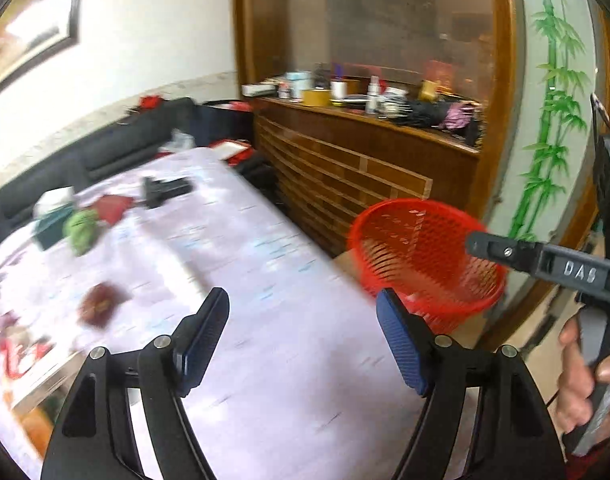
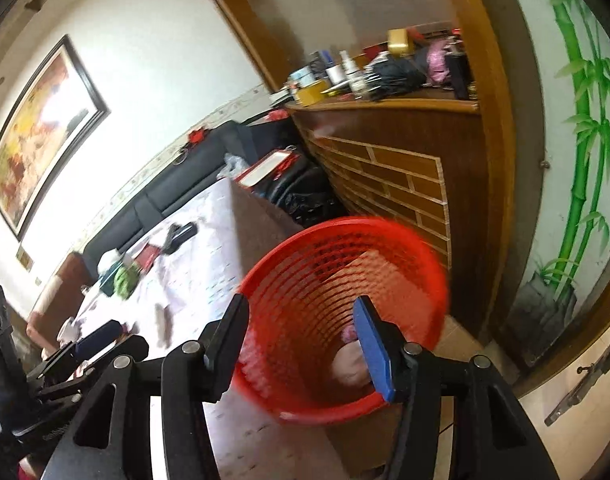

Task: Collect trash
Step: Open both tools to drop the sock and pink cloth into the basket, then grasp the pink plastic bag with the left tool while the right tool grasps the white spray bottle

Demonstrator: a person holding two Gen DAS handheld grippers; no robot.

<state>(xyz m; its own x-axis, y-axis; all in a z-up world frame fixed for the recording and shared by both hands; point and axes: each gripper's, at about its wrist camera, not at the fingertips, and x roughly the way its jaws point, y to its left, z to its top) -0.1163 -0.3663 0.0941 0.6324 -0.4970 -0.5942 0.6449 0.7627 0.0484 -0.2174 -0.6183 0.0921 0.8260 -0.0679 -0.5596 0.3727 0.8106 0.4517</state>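
A red mesh basket (image 1: 425, 260) stands on the floor at the table's right edge; in the right wrist view (image 2: 345, 312) pinkish crumpled trash (image 2: 349, 360) lies at its bottom. My left gripper (image 1: 305, 340) is open and empty above the white tablecloth (image 1: 265, 320). My right gripper (image 2: 301, 344) is open and empty, held over the basket's mouth; one of its fingers (image 1: 501, 250) shows in the left wrist view. On the table lie a green crumpled piece (image 1: 81, 228), a dark red piece (image 1: 101, 306) and a red packet (image 1: 113, 206).
A black device (image 1: 165, 190) and a tissue box (image 1: 53, 216) lie at the table's far side. A dark sofa (image 1: 105, 148) runs behind the table. A wooden cabinet (image 1: 365, 160) with cluttered top stands beside the basket. Red-white papers (image 1: 21, 352) lie at the table's left.
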